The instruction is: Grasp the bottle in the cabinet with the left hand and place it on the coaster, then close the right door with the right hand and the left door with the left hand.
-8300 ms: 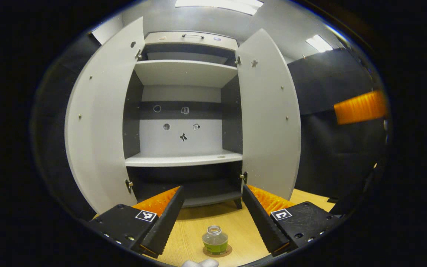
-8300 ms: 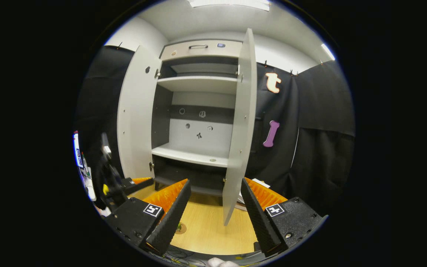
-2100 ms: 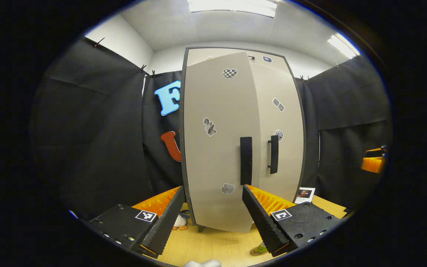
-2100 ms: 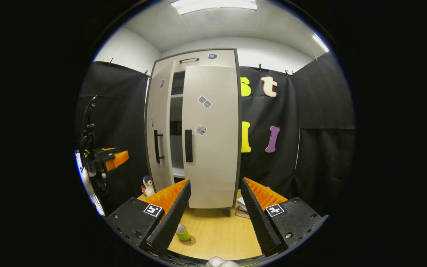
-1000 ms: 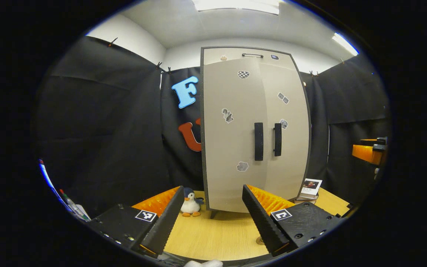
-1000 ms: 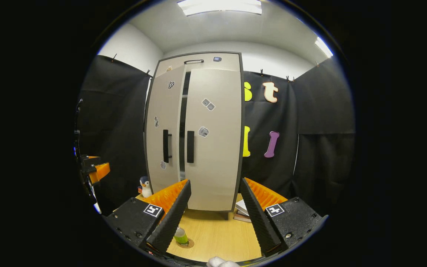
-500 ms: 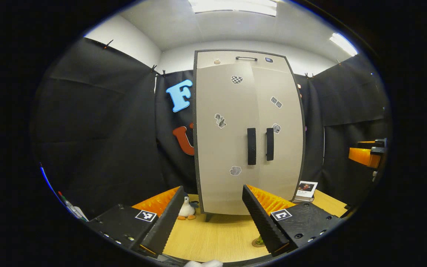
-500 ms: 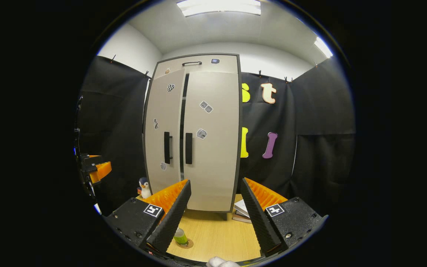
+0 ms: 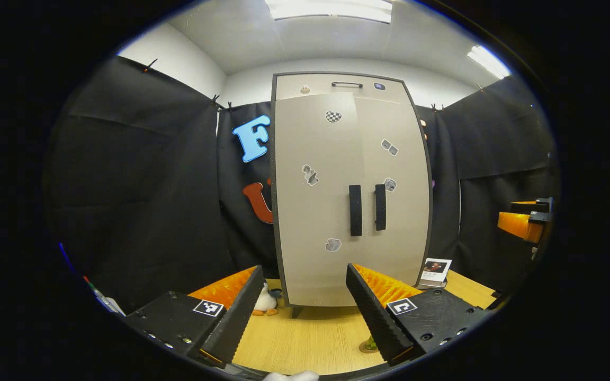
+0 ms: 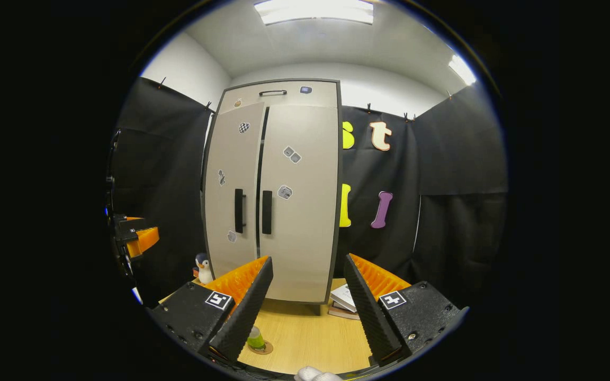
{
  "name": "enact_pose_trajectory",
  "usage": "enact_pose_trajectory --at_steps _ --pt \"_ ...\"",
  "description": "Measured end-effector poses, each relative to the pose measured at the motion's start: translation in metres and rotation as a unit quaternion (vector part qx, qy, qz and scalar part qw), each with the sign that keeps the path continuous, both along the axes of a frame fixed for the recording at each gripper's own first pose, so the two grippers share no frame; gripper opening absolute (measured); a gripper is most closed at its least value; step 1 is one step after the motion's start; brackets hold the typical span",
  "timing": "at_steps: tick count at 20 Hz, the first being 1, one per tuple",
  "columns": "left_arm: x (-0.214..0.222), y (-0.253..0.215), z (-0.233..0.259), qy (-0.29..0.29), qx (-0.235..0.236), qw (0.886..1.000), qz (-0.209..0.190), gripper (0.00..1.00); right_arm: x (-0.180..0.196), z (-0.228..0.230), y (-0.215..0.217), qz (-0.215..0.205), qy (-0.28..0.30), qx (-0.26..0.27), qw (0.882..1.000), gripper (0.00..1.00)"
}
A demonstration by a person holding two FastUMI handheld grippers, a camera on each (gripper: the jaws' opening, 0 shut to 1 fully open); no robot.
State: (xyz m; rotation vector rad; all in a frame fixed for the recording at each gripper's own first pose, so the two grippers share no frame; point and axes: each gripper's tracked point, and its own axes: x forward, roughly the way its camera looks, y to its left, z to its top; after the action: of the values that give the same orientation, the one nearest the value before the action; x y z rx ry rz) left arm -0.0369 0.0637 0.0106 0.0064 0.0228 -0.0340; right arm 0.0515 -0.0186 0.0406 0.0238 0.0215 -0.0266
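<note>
The grey cabinet [image 9: 350, 185] stands with its left door [image 9: 313, 211] and right door [image 9: 403, 211] both swung to, black handles side by side. In the right gripper view a thin dark slit still runs between the left door [image 10: 231, 185] and right door [image 10: 299, 201]. The small bottle of green liquid [image 10: 255, 337] stands upright on the round coaster [image 10: 263, 347]; in the left gripper view the bottle [image 9: 370, 344] peeks from behind a finger. My left gripper [image 9: 305, 312] is open and empty, back from the cabinet. My right gripper [image 10: 305, 312] is likewise open and empty.
A toy penguin [image 9: 266, 301] sits at the cabinet's left foot on the wooden table [image 9: 305, 338]. A photo card [image 9: 434, 266] and stacked books [image 10: 344, 300] lie at its right foot. The other gripper shows at the far right [image 9: 522, 223] and far left [image 10: 138, 238].
The bottle stays on the coaster while the right door, then the left door, swung shut. In the last second the slit between the doors narrowed and both grippers barely moved.
</note>
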Motion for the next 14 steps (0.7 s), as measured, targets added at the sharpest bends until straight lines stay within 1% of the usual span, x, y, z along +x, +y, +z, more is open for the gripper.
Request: enact_pose_trajectory --at_steps 8,14 --pt "-0.0033 0.0062 -0.0023 0.004 0.001 1.0 0.011 0.96 0.0001 -0.0054 0.0028 0.007 0.008 0.006 1.0 0.83" --pt "-0.005 0.0052 -0.0029 0.006 -0.002 1.0 0.01 0.96 0.0015 -0.0038 0.003 0.006 0.006 0.008 1.0 0.83"
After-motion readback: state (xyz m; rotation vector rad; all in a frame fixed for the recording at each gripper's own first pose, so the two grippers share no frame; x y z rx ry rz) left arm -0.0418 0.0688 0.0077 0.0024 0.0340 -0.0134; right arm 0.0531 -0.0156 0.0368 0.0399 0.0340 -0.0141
